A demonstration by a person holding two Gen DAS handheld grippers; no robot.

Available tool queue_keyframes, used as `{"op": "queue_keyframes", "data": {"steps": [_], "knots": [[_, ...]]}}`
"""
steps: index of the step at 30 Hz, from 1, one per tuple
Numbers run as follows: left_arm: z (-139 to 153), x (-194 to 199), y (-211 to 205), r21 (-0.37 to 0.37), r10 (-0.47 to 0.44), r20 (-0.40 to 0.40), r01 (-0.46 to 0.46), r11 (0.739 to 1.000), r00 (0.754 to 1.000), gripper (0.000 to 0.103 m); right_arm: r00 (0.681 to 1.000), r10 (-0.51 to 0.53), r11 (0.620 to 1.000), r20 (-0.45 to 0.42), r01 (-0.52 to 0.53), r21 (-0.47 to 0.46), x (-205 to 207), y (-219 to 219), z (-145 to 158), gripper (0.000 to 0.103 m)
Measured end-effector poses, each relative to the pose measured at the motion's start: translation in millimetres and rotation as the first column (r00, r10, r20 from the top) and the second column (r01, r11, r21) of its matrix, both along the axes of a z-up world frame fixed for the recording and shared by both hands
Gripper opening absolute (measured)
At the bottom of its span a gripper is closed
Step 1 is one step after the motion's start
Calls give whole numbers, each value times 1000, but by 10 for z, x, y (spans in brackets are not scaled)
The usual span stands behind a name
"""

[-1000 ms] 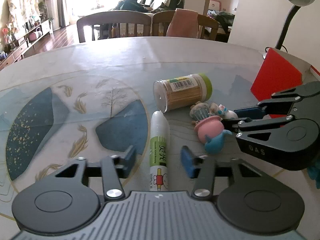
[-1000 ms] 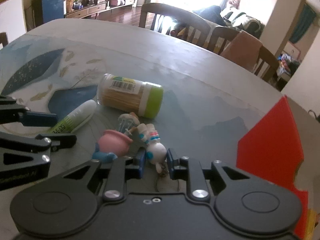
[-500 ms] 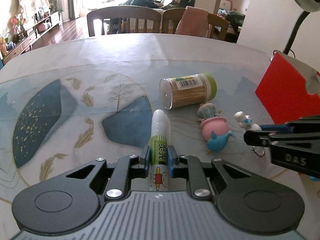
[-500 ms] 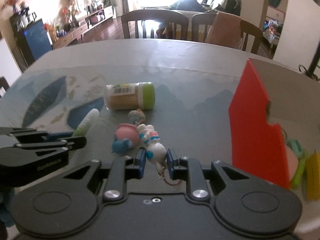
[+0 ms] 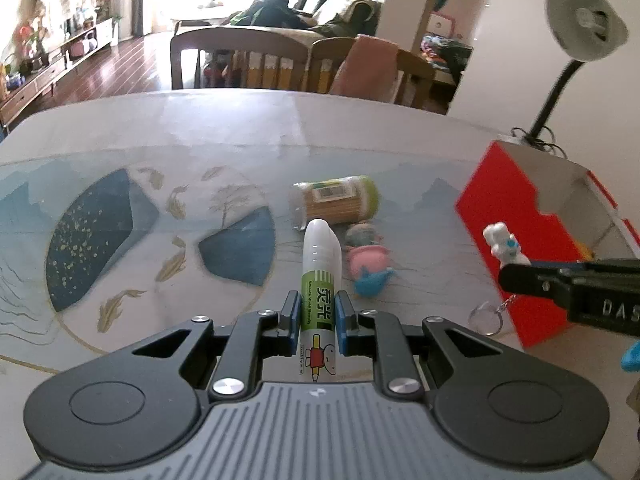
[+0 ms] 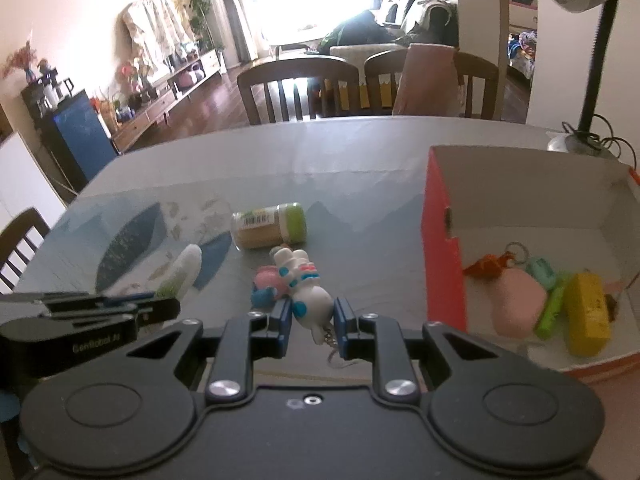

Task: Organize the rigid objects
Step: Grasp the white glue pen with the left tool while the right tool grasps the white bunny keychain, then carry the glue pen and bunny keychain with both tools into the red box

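The left gripper [image 5: 317,314] is clamping its fingers on a glue stick [image 5: 319,280], holding it above the bench [image 5: 240,128]. The right gripper [image 6: 310,314] is pinching a white toy rabbit [image 6: 306,290] beside the red box [image 6: 442,248].

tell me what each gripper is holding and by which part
The left gripper clamps the glue stick at its labelled middle. The right gripper clamps the white rabbit keychain by its lower body.
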State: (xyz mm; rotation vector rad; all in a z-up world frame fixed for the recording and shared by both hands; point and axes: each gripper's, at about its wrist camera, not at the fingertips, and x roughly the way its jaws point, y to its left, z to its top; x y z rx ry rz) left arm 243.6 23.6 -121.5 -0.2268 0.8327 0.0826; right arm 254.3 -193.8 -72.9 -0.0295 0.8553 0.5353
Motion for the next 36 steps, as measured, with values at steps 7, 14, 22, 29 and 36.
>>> {"op": "queue_keyframes", "data": {"steps": [7,14,22,29,36], "knots": [[339,-117,-202,-15,-45,21,45,999,999,17,999,-32,999,20,31,26,-78,-218,279,21],[613,-151,-411,-10,-92,53,92,996,994,17,996,-79,996,36,77,55,-54,-488,465,21],[804,-15,-708,-14,-147,76,149,989,986,17,991,-126,990,51,122,72,39,-808,546,21],[919,187,-1024,-21,-207,92,210,978,974,17,985,-166,984,57,161,80,147,-1079,547,21],[969,465,-1400,-14,-285,99,287,958,953,17,976,-212,976,58,207,73,254,-1378,513,21]]}}
